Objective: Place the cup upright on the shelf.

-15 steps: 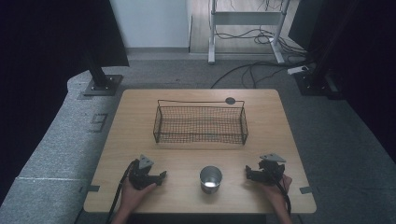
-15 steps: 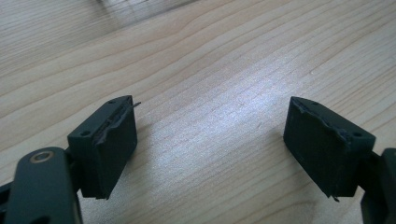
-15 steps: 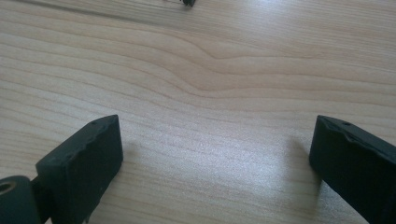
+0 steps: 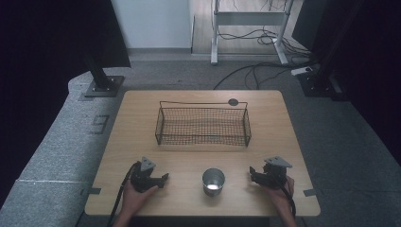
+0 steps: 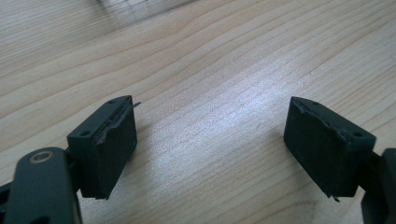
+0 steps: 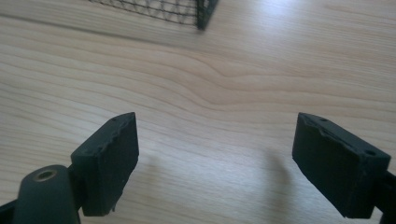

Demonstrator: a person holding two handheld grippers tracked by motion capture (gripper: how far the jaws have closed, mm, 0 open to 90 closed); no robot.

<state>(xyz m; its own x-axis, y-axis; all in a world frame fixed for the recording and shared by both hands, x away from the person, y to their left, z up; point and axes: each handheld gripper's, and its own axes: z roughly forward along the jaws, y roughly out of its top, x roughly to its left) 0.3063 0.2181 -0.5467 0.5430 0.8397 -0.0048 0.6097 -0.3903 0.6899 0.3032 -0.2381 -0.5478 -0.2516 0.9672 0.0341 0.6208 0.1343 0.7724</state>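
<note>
A small metal cup (image 4: 213, 181) stands upright near the table's front edge, between my two grippers and apart from both. To its left, my left gripper (image 4: 165, 178) rests low over the wood in a hand and points toward the cup. Its jaws stand wide apart over bare wood in the left gripper view (image 5: 210, 121). On the cup's right, my right gripper (image 4: 252, 172) points left at the cup. The right gripper view shows this gripper (image 6: 215, 135) open too, with nothing between the jaws.
A black wire basket (image 4: 202, 142) sits across the middle of the wooden table (image 4: 137, 123); its corner (image 6: 201, 14) shows in the right gripper view. A dark round disc (image 4: 233, 101) lies behind the basket. Cables trail from both grippers off the front edge.
</note>
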